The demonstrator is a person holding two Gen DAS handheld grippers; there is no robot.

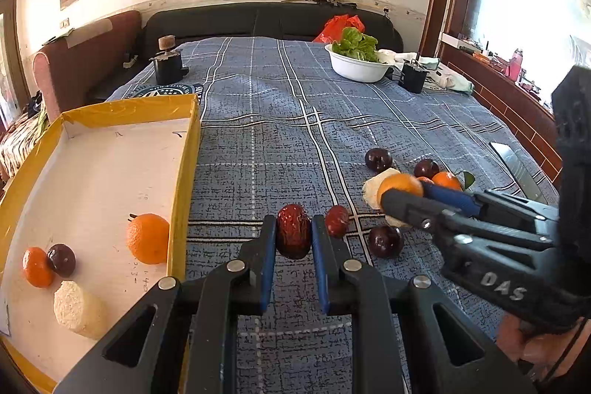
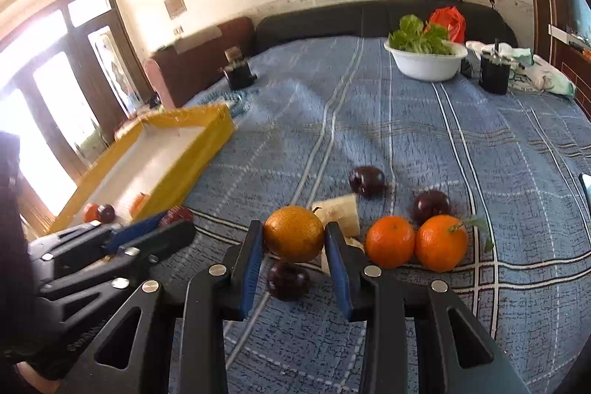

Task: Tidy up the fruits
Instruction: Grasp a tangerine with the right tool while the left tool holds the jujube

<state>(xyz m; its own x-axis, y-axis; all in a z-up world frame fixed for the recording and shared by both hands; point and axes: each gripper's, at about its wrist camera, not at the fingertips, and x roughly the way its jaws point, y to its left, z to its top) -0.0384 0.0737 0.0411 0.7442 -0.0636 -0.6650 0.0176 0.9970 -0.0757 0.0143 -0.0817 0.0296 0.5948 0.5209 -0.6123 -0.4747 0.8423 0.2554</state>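
Blue-padded black jaws of the left gripper (image 1: 293,239) are clamping a wrinkly dark-red jujube (image 1: 293,236) just off the blue plaid bedspread (image 1: 258,143), right beside the yellow-rimmed cardboard tray with the white floor (image 1: 184,172). Over on the other side, the right gripper (image 2: 293,242) is squeezing a round yellowish-orange citrus fruit (image 2: 293,233) between its pads, so both hands are loaded at once.

Progress-wise I'd call it roughly a third done. Sitting in the tray already: a big orange (image 1: 147,239), a smaller mandarin (image 1: 37,266), a dark purple plum (image 1: 61,259) touching it, and a pale chunk of something spongy (image 1: 79,309).

Waiting on the bedspread: another jujube (image 1: 337,221), three plums (image 2: 367,180) (image 2: 430,205) (image 2: 288,279), two bright mandarins (image 2: 390,240) (image 2: 441,242) touching each other, and a pale wedge (image 2: 341,209) behind the held citrus.

Farther back, a white bowl of green lettuce (image 1: 360,60) isn't getting any attention.
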